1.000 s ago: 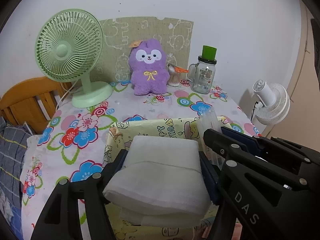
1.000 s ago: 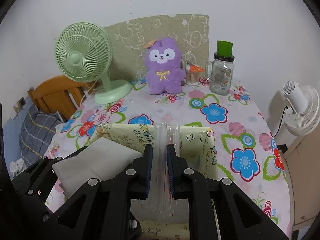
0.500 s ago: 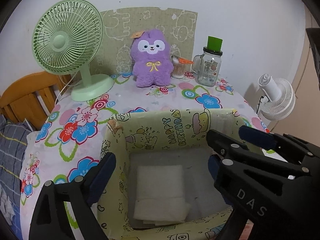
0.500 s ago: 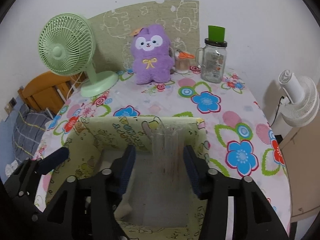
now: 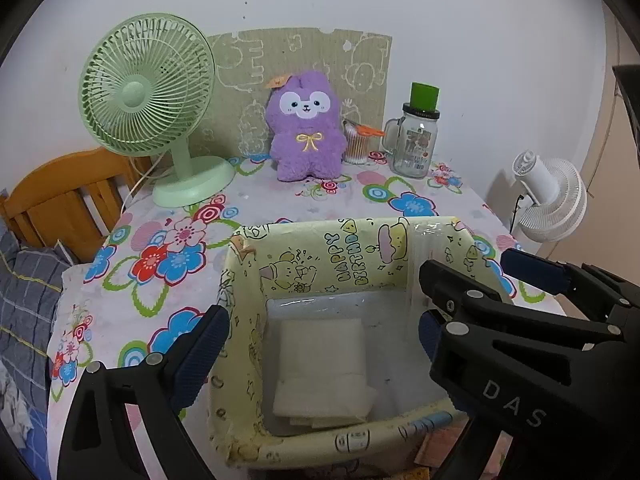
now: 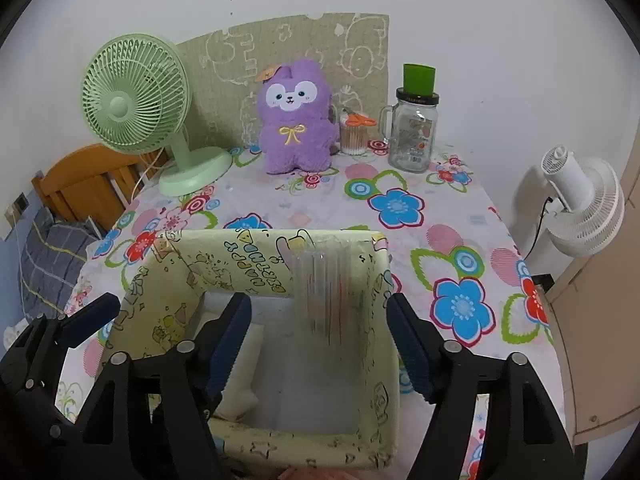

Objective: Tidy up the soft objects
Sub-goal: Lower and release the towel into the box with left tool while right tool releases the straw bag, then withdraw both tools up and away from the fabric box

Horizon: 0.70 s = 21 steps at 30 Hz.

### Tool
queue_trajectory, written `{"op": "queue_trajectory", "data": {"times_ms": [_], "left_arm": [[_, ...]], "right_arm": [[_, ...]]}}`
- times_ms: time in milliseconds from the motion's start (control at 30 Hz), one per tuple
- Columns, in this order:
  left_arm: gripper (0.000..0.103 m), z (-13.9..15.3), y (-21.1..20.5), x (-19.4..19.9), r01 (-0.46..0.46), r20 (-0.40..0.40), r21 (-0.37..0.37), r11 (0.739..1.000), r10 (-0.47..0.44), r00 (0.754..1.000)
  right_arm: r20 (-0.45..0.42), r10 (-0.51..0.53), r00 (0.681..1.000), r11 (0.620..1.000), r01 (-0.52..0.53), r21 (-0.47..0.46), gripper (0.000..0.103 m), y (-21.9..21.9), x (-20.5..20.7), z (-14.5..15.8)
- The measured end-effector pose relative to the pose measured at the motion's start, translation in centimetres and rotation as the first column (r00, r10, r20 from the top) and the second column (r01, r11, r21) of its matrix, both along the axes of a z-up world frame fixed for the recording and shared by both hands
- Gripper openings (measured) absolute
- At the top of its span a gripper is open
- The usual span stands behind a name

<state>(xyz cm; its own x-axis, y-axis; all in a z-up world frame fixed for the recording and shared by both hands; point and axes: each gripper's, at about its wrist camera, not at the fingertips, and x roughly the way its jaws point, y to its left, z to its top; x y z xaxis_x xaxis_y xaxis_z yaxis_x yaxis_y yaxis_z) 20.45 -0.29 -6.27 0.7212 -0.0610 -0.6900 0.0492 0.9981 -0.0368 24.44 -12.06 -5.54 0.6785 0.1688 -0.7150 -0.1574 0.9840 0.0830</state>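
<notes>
Hovering over the yellow cartoon-print box, the left tool stands wide with nothing between its pads. A stack of folded white cloths lies flat on the box floor, toward its left side. The right tool is opening above the same box, its pads clear of the clear plastic liner standing between them at the far rim. Far on the flowered worktop sit a green fan, a purple plush and a glass jar.
</notes>
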Motion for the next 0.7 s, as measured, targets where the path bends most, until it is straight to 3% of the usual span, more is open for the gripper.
{"op": "queue_trajectory", "data": {"times_ms": [700], "left_arm": [[0.1,3.0,-0.3,-5.2,0.002,0.077,0.004,1.0,-0.002,0.997]], "right_arm": [[0.077,-0.02,0.997,0.999,0.018,0.03,0.083,-1.2,-5.5,3.0]]}}
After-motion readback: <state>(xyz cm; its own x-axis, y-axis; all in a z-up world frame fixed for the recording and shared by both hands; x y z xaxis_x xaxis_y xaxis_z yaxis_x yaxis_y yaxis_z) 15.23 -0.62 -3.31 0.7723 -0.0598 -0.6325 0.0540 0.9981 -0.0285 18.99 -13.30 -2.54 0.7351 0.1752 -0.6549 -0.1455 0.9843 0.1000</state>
